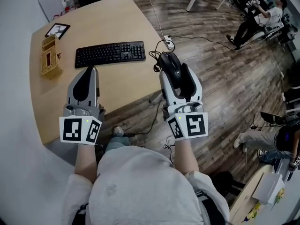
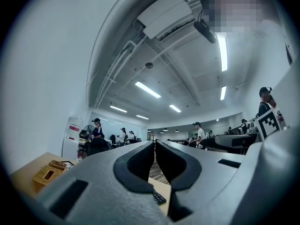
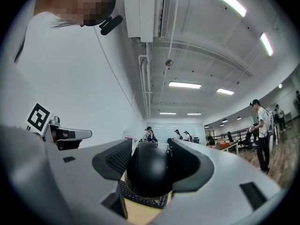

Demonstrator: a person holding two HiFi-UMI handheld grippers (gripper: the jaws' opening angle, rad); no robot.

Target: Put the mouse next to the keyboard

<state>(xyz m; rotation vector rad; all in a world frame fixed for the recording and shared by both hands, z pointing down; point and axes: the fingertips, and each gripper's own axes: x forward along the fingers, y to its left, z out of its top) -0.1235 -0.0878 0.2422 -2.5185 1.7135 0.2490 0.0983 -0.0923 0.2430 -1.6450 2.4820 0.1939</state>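
Far left on the tabletop (image 1: 117, 22): a small yellow box (image 1: 50, 56) with holes in its top. Just behind it, a small flat picture (image 1: 57, 30) with a dark rim.

Next, a black keyboard (image 1: 110, 53), lying flat near the middle of the tabletop.

In front of the keyboard, the left tool (image 1: 90, 70), pointing at the keyboard's left end. Jaws pushed almost together, only a thin slit left, nothing in between.

Then the right tool (image 1: 174, 71), held at the right edge of the tabletop. Jaws part way open and squeezed on a black mouse (image 1: 169, 63), one jaw on each side. Mouse up in the air, not lying on the tabletop. To the right of the keyboard and a little apart from it, front end pointing the same way as the tool.

A black cord (image 1: 156, 56) curling by the front of the mouse, close to a small white thing (image 1: 168, 45) on the brown wood floor (image 1: 220, 83).

Far right, across the floor, a person (image 1: 255, 20) sitting down.
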